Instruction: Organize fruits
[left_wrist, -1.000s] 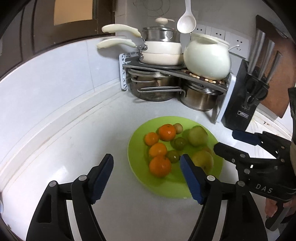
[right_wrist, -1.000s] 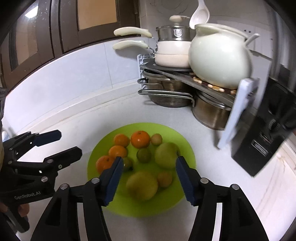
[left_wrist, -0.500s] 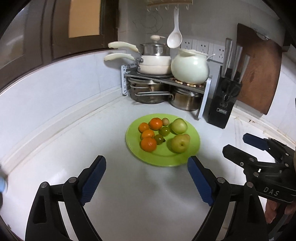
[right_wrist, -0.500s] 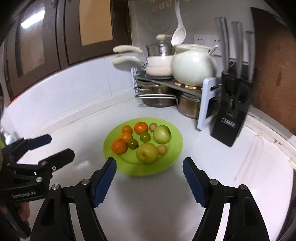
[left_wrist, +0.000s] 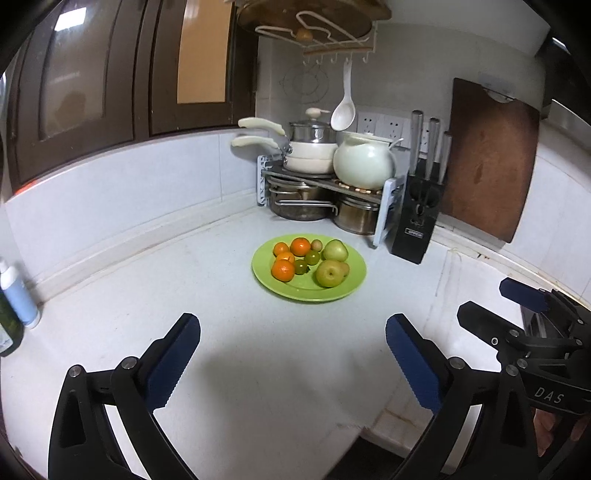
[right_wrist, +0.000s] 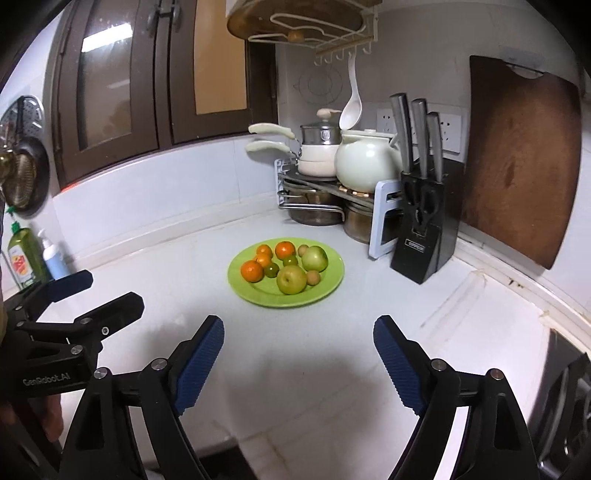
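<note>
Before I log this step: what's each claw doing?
Left claw: open, empty, jaws just widened.
Right claw: open, empty, jaws just widened.

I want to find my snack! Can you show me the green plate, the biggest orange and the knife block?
green plate (left_wrist: 334, 294), left wrist view, bare front rim.
biggest orange (left_wrist: 283, 270), left wrist view, middle of its peel.
knife block (right_wrist: 419, 247), right wrist view, front face.

My left gripper (left_wrist: 293, 341) hangs over the near counter (left_wrist: 258, 369), well short of the plate (left_wrist: 351, 288); its jaws have just been opening and hold nothing. My right gripper (right_wrist: 298, 345) sits beside it, pads apart, also just opening, empty, both tilted downward.
</note>
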